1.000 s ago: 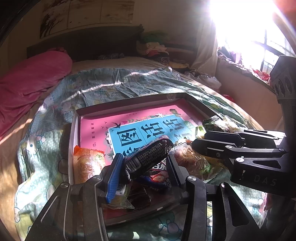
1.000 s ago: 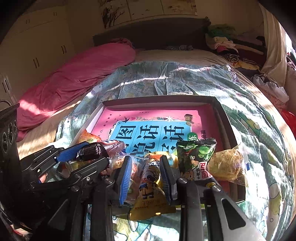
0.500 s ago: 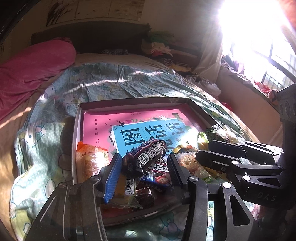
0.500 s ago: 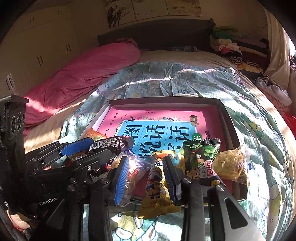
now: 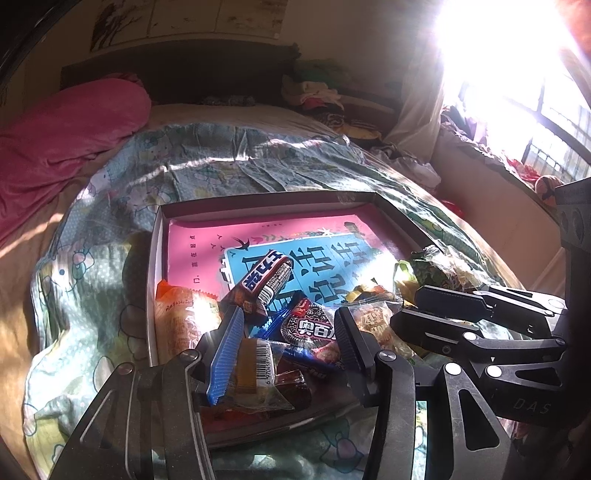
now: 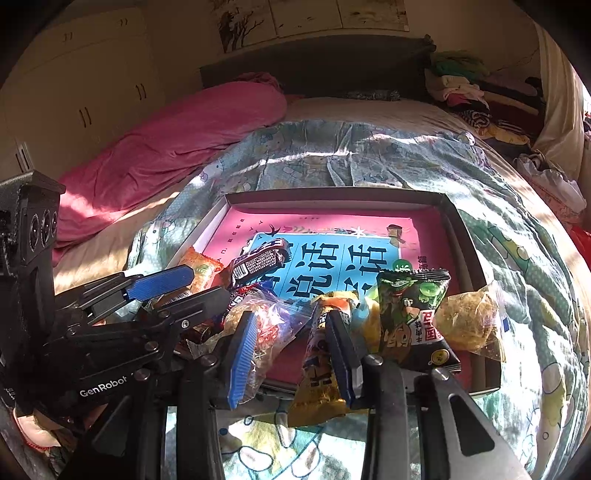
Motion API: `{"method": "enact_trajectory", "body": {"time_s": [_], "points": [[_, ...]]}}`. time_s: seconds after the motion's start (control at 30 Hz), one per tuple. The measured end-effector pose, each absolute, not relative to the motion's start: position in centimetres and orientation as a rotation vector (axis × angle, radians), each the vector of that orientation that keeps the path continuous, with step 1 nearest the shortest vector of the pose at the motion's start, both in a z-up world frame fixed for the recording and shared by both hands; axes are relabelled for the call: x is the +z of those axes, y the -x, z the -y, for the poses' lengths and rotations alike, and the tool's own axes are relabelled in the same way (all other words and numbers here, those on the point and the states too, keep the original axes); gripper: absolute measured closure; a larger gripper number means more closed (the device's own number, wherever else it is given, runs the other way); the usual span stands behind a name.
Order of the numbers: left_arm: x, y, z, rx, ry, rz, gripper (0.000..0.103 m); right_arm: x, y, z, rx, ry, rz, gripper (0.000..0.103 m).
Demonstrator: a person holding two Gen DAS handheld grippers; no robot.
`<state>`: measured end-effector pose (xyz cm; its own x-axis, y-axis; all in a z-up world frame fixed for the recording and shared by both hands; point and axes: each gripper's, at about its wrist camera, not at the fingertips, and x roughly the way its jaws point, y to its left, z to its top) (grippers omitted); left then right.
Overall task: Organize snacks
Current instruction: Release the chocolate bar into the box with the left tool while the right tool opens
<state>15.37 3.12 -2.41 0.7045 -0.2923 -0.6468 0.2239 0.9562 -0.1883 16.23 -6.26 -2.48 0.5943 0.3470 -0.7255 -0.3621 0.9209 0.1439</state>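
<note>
Left gripper point(image 5: 288, 343) released above cookie packet point(image 5: 310, 326); right gripper point(image 6: 291, 347) also released, yellow packet point(image 6: 321, 373) touching its right finger, long axis near-far.

Setting: a bedroom in a home. Evidence: a bed point(image 6: 369, 110) filling mid-frame, spread with a cartoon-print quilt point(image 6: 369, 162) and a pink duvet point(image 6: 177, 136) bunched at left; a dark headboard point(image 6: 314, 62) at top centre with pictures on the wall point(image 6: 310, 14) above; cream wardrobe doors point(image 6: 81, 74) at upper left. Further evidence: folded clothes point(image 6: 465, 85) heaped at upper right of the right wrist view, and a sunlit window point(image 5: 517, 81) with a curtain point(image 5: 417, 110) at upper right of the left wrist view.
</note>
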Motion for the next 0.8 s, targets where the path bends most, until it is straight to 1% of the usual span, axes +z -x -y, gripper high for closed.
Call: {"method": "enact_trajectory", "body": {"time_s": [0.1, 0.2, 0.8], "points": [[-2.4, -15.3, -3.1, -0.295, 0.095, -0.743, 0.050, -2.5, -16.0, 6.2, 0.417, 0.025, -0.842, 0.064], [-2.4, -15.2, -3.0, -0.299, 0.089, -0.746, 0.050, -2.5, -15.7, 6.1, 0.421, 0.031, -0.847, 0.056], [-3.1, -16.2, -4.1, -0.287, 0.164, -0.791, 0.042, -3.3, -16.3, 5.8, 0.422, 0.022, -0.866, 0.051]]}}
